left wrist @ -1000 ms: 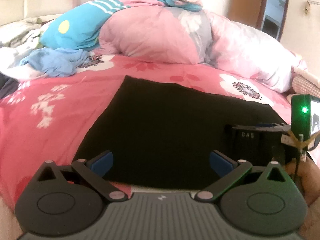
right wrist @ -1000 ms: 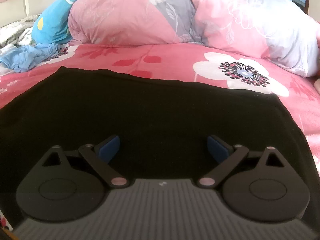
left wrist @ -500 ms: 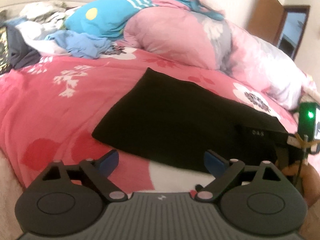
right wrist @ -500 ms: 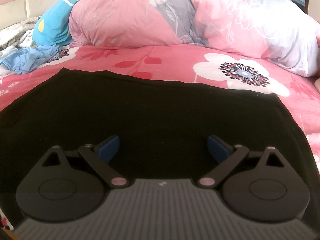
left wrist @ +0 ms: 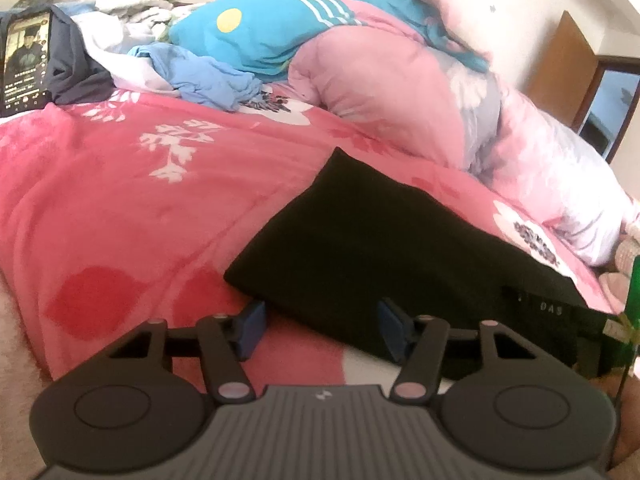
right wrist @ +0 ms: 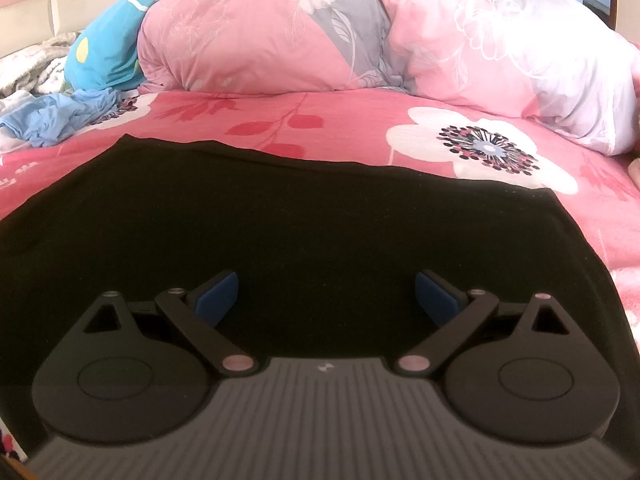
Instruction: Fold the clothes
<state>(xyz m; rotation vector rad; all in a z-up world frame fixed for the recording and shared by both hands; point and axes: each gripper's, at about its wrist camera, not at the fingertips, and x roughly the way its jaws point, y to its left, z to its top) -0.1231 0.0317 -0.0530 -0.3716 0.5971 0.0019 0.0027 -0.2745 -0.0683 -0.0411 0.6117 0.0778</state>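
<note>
A black folded garment [left wrist: 384, 240] lies flat on the pink flowered bedspread [left wrist: 120, 200]. My left gripper [left wrist: 322, 326] sits low at the garment's near left corner. Its jaws are closing, with the garment's near edge between the blue pads [left wrist: 250, 324], which stand apart from the cloth. My right gripper [right wrist: 327, 296] hovers over the near part of the black garment [right wrist: 300, 216], open, its blue pads [right wrist: 218, 296] wide apart and nothing pinched. The right gripper's black body [left wrist: 552, 308] shows at the right edge of the left wrist view.
A rolled pink quilt [right wrist: 360, 32] and a teal pillow [left wrist: 256, 36] fill the back of the bed. A crumpled blue garment [left wrist: 200, 80] and a lit phone [left wrist: 26, 64] on dark clothes lie at the far left. A brown door [left wrist: 560, 68] stands at the right.
The left gripper has slid left and down to the garment's near left corner, rolled a little, and its jaws have narrowed. The right gripper has stayed still and open.
</note>
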